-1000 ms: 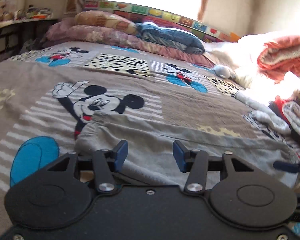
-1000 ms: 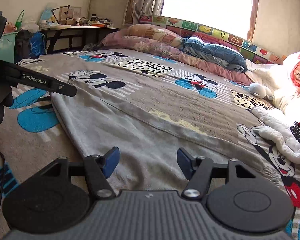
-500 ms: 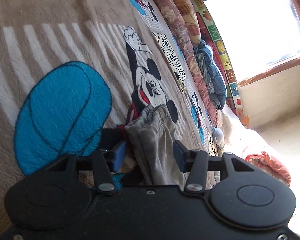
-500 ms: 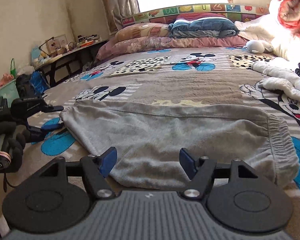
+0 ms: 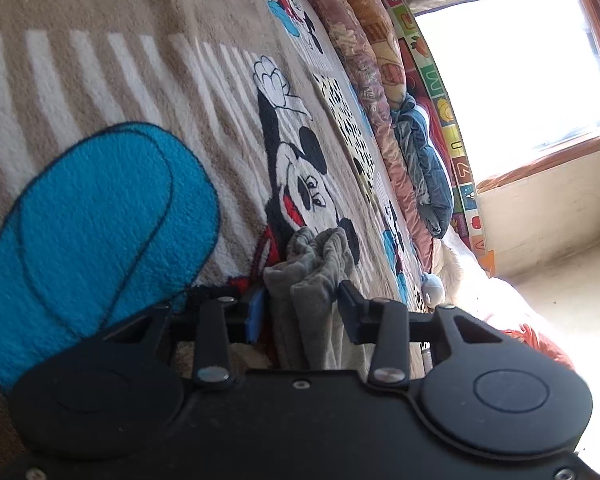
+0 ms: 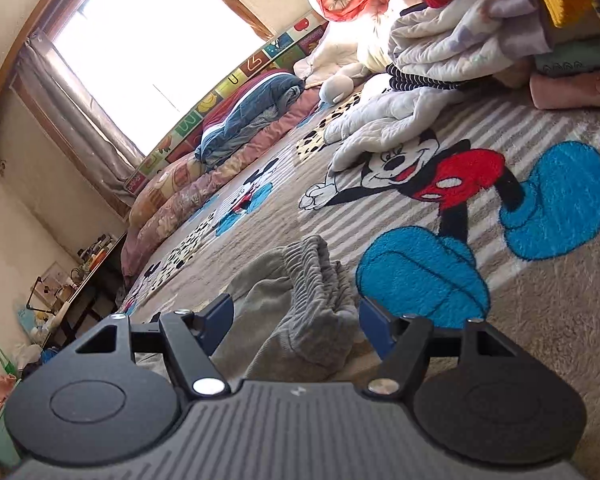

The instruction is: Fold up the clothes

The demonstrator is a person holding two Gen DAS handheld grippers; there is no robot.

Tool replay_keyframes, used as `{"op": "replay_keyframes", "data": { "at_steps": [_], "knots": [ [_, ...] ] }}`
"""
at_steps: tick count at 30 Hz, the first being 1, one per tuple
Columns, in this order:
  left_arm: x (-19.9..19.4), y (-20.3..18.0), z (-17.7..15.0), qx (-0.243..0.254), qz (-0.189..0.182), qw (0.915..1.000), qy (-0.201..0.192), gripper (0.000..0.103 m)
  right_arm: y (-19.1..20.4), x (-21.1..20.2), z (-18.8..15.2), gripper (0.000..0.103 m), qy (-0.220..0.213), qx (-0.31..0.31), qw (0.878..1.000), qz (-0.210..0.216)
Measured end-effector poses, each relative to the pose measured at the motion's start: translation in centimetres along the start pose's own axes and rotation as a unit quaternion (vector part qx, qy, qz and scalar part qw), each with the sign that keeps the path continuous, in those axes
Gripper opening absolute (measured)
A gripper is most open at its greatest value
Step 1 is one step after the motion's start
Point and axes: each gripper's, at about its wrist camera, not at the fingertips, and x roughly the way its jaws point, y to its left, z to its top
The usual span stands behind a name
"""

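Sunlit bedroom, with a brown fleece cartoon-mouse blanket (image 6: 520,320) covering the bed; the grey knit ribbed-cuffed garment (image 6: 300,300) lies on it, bunched. Left tool (image 5: 300,312) and right tool (image 6: 296,320) each straddle a cuffed end, fingers apart, nothing clamped. Folding looks barely begun: 0 neat folds visible, both grasps pending.

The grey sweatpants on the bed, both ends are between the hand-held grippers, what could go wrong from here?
1. The left hand-held gripper has bunched folds of the grey sweatpants between jaws that look still apart; closing may catch only some layers, so the rest could sag.
2. The right hand-held gripper straddles the gathered waistband with open jaws; the thick elastic could slip out.
3. A low jaw might also pinch the fleecy blanket.
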Motion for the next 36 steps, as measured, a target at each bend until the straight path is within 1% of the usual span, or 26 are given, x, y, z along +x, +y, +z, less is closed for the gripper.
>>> {"op": "replay_keyframes", "data": {
  "at_steps": [2,4,5,6,7,8,10,14,16,18,19,20,22,24,26,27,30,31,33,36],
  "knots": [
    [-0.9,-0.8,-0.3,0.031,0.027,0.9991,-0.007,0.041,-0.3,0.8,0.0,0.07,0.003,0.003,1.0,0.002],
    [-0.8,-0.5,-0.5,0.029,0.033,0.9989,-0.016,0.045,-0.4,1.7,0.0,0.07,0.007,0.007,1.0,0.007],
    [-0.8,-0.4,-0.6,0.028,0.036,0.9987,-0.021,0.045,-0.5,2.1,0.0,0.07,0.008,0.009,1.0,0.009],
    [-0.5,-0.6,-0.6,0.035,0.036,0.9985,-0.024,0.046,-0.5,2.5,0.0,0.071,0.01,0.01,1.0,0.011],
    [-0.1,-0.8,-0.6,0.042,0.036,0.9981,-0.027,0.05,-0.2,2.8,-0.2,0.071,0.012,0.003,1.0,0.008],
    [0.4,-1.2,-0.6,0.06,0.042,0.997,-0.026,0.052,0.0,3.0,-0.4,0.071,0.014,-0.004,1.0,0.004],
    [1.0,-1.4,-0.6,0.075,0.039,0.9961,-0.025,0.053,0.3,3.3,-0.9,0.071,0.021,-0.018,1.0,-0.001],
    [0.2,-0.4,-0.7,0.031,0.014,0.9994,-0.01,0.052,0.3,3.6,-1.0,0.071,0.023,-0.016,1.0,-0.003],
    [0.6,-0.9,-0.8,0.047,0.02,0.9987,-0.001,0.051,0.3,3.7,-1.0,0.071,0.023,-0.015,1.0,-0.003],
    [1.3,-1.2,-0.8,0.062,0.021,0.9978,-0.003,0.051,0.4,3.8,-1.1,0.071,0.025,-0.017,1.0,-0.005],
    [1.7,-1.4,-0.8,0.07,0.021,0.9973,-0.003,0.05,0.5,3.8,-1.2,0.071,0.025,-0.018,0.999,-0.006],
    [1.5,-1.1,-0.8,0.064,0.018,0.9978,-0.006,0.041,0.4,3.8,-1.3,0.071,0.026,-0.018,0.999,-0.006],
    [1.2,-0.5,-0.6,0.051,0.012,0.9986,-0.011,0.035,0.4,3.8,-1.4,0.071,0.028,-0.017,0.999,-0.007],
    [0.6,-0.6,-0.6,0.052,0.003,0.9984,-0.02,0.033,0.3,3.8,-1.4,0.071,0.029,-0.014,0.999,-0.008],
    [0.1,-1.1,-0.7,0.065,-0.009,0.9974,-0.03,0.031,0.1,3.8,-1.4,0.071,0.03,-0.008,0.999,-0.008],
    [-0.2,-1.6,-0.8,0.073,-0.009,0.9966,-0.037,0.031,0.0,3.8,-1.3,0.071,0.03,-0.004,1.0,-0.008],
    [-1.2,-3.2,-1.3,0.108,-0.004,0.9928,-0.051,0.027,-0.2,3.7,-1.1,0.071,0.029,0.008,1.0,-0.007],
    [-1.5,-4.1,-1.5,0.13,-0.001,0.99,-0.055,0.026,-0.4,3.7,-1.0,0.071,0.029,0.016,0.999,-0.006],
    [-2.2,-6.0,-2.2,0.182,0.01,0.9812,-0.065,0.025,-0.7,3.8,-0.8,0.071,0.031,0.033,0.999,-0.002],
    [-3.2,-9.2,-4.1,0.247,0.015,0.9656,-0.079,0.024,-1.2,3.9,-0.6,0.071,0.032,0.058,0.998,0.006]
  ]
}}
